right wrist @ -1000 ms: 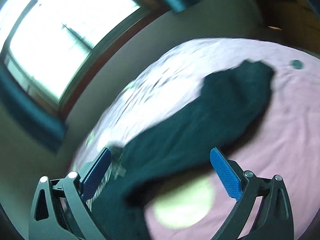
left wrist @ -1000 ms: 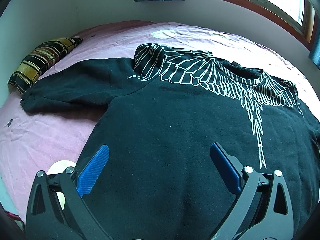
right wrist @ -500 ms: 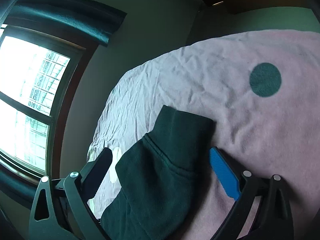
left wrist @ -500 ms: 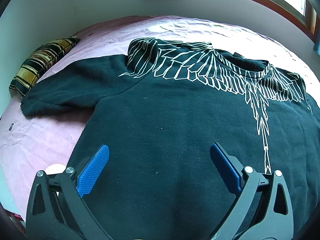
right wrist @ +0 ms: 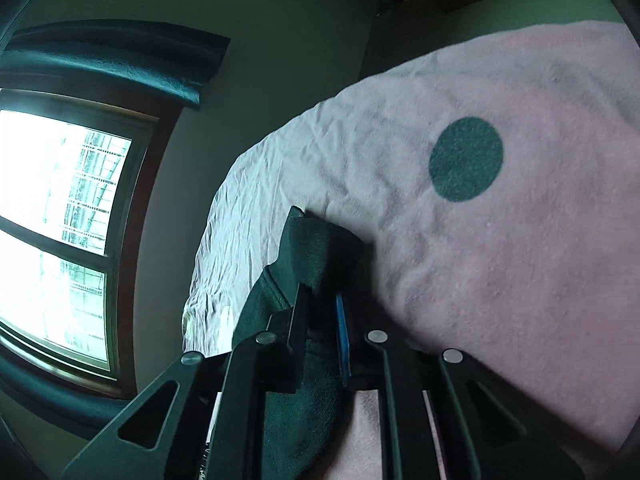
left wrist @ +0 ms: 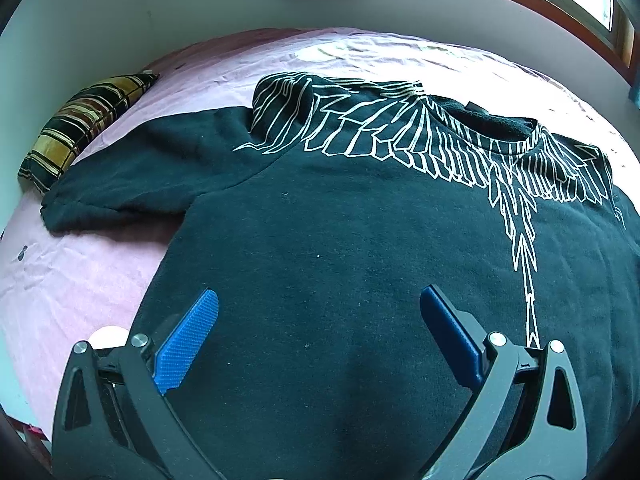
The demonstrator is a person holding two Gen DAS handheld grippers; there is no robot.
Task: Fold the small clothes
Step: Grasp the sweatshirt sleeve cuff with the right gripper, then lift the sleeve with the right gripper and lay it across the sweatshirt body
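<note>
- Your right gripper (right wrist: 320, 304) is pinching the cuff (right wrist: 320, 248) of the sweatshirt's sleeve; its fingers are pressed together with the dark fabric bunched between them. I judge you hold the sleeve by its end so you can carry it across the body for a first fold.
- Just past that cuff lies the pink bedsheet (right wrist: 500, 260), with a dark round spot (right wrist: 466, 159) further out and the window (right wrist: 60, 216) off to the side.
- Your left gripper (left wrist: 318, 320) is spread wide and holds nothing. It hovers over the lower body of the black sweatshirt (left wrist: 340, 248), likely ready to pin or grab the fabric.
- The sweatshirt lies flat, front up, on the bed directly ahead of those open fingers, hem nearest you.
- Further on, the white wing print (left wrist: 400, 136) spans the chest and the collar (left wrist: 500, 124) sits beyond it.
- The other sleeve (left wrist: 132, 184) stretches out sideways, its end near the striped pillow (left wrist: 80, 128).
</note>
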